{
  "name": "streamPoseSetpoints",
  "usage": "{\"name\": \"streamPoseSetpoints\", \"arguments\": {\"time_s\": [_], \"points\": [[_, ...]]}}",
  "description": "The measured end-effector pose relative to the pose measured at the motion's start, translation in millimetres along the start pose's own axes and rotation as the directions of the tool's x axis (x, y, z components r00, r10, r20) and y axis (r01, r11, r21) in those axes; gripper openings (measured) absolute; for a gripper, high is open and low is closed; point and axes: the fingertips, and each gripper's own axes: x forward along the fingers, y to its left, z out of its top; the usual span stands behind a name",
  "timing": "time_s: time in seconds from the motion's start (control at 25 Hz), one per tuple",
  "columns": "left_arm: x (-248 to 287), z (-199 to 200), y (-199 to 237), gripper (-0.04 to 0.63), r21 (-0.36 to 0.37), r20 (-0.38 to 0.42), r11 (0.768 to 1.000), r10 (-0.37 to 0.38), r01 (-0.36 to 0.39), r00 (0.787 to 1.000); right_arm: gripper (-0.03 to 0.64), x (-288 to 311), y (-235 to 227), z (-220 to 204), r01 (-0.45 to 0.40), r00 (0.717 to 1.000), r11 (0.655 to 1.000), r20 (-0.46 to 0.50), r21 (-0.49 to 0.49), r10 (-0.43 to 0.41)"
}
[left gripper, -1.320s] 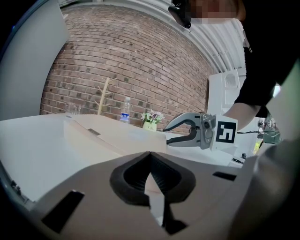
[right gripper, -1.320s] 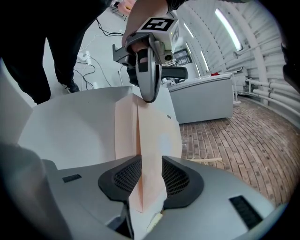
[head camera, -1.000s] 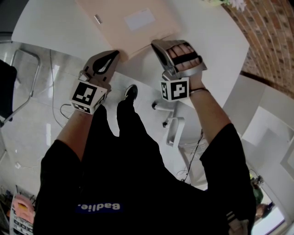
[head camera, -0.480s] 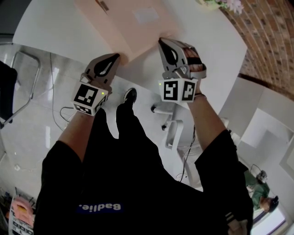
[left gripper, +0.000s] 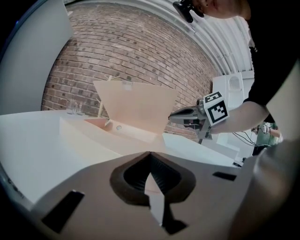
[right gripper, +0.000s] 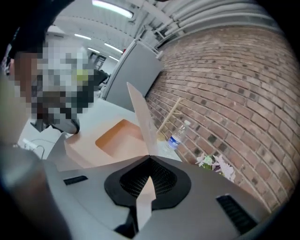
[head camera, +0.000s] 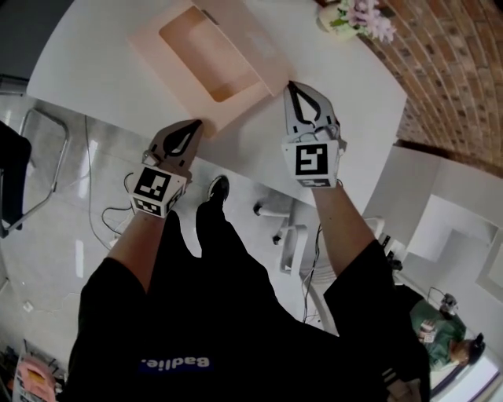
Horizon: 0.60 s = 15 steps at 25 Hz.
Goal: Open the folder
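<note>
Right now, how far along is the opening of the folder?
Mostly done: the cover stands up off the folder and its inside shows. In hand: the right gripper is shut on the cover's edge, the left gripper grips the near corner. Left: lay the cover fully back.

White table (head camera: 94,63) with a rounded edge, small bunch of pale purple flowers (head camera: 363,17) at its far corner, clear water bottle (right gripper: 177,137) near them, red brick wall (right gripper: 225,70) behind, glossy floor (head camera: 47,235) below, thin cables (head camera: 116,213) on it, white wheeled chair base (head camera: 287,232).
</note>
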Motion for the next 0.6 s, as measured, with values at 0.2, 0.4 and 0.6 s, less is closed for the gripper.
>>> {"name": "streamPoseSetpoints", "arguments": {"time_s": [0.2,0.4,0.6], "points": [[0,0,1,-0.003,0.001,0.001,1.000,0.003,-0.003,1.000,0.028,4,-32,-6,0.045,0.999,0.971,-0.023,0.236,-0.040],[-1,-1,1,-0.003,-0.002,-0.001,1.000,0.005,-0.005,1.000,0.028,8,-60,-16,0.078,0.997,0.904,-0.050,0.421,-0.062],[0,-1,1,-0.002,-0.008,-0.004,1.000,0.010,-0.010,1.000,0.029,15,-78,-24,0.103,0.994,0.842,-0.077,0.530,-0.073]]}}
